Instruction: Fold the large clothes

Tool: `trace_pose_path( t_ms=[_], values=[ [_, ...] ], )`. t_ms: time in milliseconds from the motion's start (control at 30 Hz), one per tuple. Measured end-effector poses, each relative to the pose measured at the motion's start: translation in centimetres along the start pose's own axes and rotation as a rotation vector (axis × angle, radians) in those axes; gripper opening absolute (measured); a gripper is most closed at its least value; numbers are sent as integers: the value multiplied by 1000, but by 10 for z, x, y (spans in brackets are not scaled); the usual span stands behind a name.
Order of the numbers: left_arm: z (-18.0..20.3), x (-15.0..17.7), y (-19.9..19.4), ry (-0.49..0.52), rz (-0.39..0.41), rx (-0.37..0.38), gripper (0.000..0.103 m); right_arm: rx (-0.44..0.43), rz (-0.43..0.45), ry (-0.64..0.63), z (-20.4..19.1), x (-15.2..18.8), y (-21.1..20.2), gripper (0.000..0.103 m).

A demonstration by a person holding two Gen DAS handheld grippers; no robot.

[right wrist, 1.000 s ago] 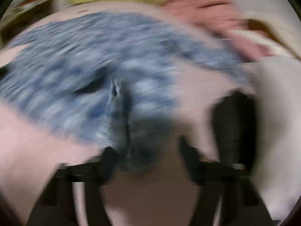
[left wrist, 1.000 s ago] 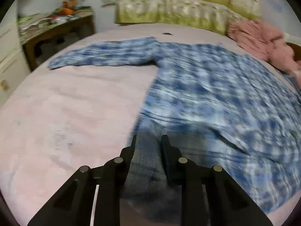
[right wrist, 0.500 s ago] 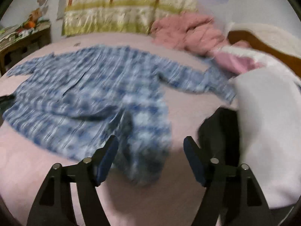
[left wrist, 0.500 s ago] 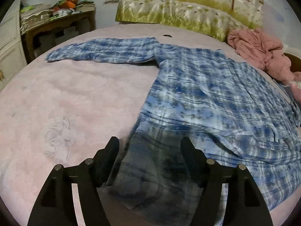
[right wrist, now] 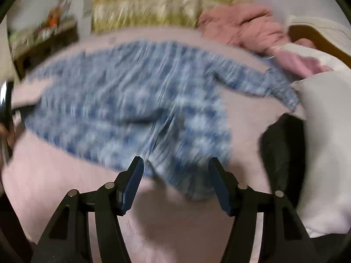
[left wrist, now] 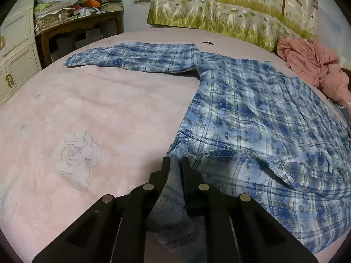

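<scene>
A blue plaid shirt (left wrist: 252, 118) lies spread flat on a pink bed (left wrist: 98, 109), one sleeve (left wrist: 136, 57) stretched out to the side. The left gripper (left wrist: 175, 164) is closing and already pinches the near hem corner of the shirt, the cloth bunched between its jaws. The right gripper (right wrist: 175, 171) has its jaws apart and closing, with the other hem corner lying between them but not yet pressed; that view is blurred, so exact contact is hard to judge.

To do this step well, the right gripper should bite the hem as deep as the left does, catching both layers. Then both corners should rise together and travel evenly toward the collar, keeping the hem taut so no wrinkle gets folded in. A pink garment (left wrist: 311, 65) heaped near the pillow (left wrist: 219, 17) lies close to the far shoulder and should stay clear of the fold.
</scene>
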State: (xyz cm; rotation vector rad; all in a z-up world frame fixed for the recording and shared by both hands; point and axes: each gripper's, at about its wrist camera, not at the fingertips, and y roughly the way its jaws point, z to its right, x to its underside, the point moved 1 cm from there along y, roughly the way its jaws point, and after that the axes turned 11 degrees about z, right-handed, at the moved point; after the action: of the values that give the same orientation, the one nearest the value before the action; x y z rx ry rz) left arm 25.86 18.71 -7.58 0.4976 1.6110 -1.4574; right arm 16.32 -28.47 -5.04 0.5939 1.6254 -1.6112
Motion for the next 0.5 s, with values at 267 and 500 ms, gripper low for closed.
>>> trace_pose_path(
  t_ms=[267,500],
  values=[
    [4,1,1,19,-3,-15,11,282,172,109,27,-13,-19,2],
    [14,4,1,82,2,-62,11,349,124,90,60,-40,21,2]
  ],
)
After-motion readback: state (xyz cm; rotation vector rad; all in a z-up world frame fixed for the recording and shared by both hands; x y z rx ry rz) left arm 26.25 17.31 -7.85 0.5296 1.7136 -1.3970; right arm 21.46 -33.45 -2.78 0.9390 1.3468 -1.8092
